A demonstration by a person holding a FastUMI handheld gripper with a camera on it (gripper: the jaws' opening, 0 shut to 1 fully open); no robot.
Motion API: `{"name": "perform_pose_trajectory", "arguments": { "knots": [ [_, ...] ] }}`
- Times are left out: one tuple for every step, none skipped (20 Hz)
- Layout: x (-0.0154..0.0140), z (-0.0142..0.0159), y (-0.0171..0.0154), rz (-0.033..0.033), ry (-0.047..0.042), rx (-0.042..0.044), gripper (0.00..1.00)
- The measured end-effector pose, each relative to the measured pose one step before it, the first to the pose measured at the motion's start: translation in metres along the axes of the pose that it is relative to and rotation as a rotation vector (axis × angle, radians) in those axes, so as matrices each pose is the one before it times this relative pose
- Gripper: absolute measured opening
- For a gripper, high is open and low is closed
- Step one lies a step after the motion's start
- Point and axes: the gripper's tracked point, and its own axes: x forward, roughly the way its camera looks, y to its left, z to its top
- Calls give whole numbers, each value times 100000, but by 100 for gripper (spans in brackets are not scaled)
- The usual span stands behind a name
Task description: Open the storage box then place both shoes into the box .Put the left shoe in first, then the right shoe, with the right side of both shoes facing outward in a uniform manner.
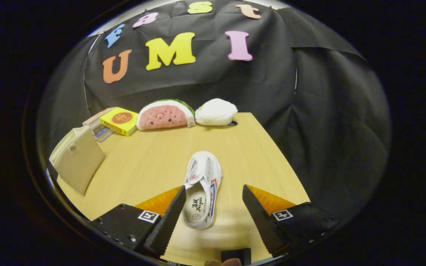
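A white shoe (202,188) with red and blue side stripes lies on the wooden table (150,159), toe pointing away from me. Its heel end sits between my fingers, close to the left finger (172,212). My gripper (213,194) is open and its fingers touch nothing. The right finger (255,210) stands well apart from the shoe. A beige storage box (77,162) stands at the table's left edge, beyond and left of the fingers. Whether its flap is open I cannot tell.
At the back of the table lie a watermelon-slice plush (165,115), a white plush (216,111), and a yellow box (119,120) on other flat boxes. The table's right edge runs diagonally past the right finger.
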Motion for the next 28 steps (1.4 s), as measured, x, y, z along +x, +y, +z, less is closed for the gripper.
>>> {"name": "perform_pose_trajectory", "arguments": {
  "knots": [
    [1075, -797, -136, 311, 2819, -121, 95],
    [829, -454, -213, 301, 1693, 341, 95],
    [868, 14, -47, 43, 544, 32, 95],
    [648, 97, -131, -157, 32, -406, 95],
    [654, -135, -171, -361, 425, -437, 95],
    [451, -65, -192, 95, 818, 162, 95],
    [492, 10, -173, -151, 712, 310, 95],
    [504, 123, -80, 284, 571, 233, 95],
    [482, 106, 17, 295, 549, 224, 95],
    [348, 220, 95, 595, 101, 249, 95],
    [488, 48, 22, 31, 549, -154, 95],
    [372, -21, 31, 174, 1081, 101, 94],
    [514, -44, 203, 346, 1674, 508, 89],
    [466, -8, 120, 759, 1423, 626, 84],
    [279, 14, 184, 1131, 1318, 684, 80],
    [229, 30, 196, 1455, 1031, 1191, 76],
    [97, -21, 267, 1389, 1078, 903, 68],
    [62, 26, 263, 1446, 830, 1119, 60],
    [16, -67, 46, -50, 577, 312, 52],
    [191, 67, 17, -214, 330, -435, 44],
    [-115, -64, 19, 78, 531, -76, 43],
    [-42, 36, -15, 102, 560, 706, 43],
    [26, -115, -24, -16, 896, 799, 44],
    [50, 5, -459, -2977, 529, -193, 44],
    [-292, 467, -424, -1690, -1244, 877, 35],
    [213, -345, 3, -229, 1794, 1080, 26],
    [-95, 212, -789, -4306, -610, 218, 18],
    [391, 125, -162, -1256, 1453, 1315, 9]
  ]
}}
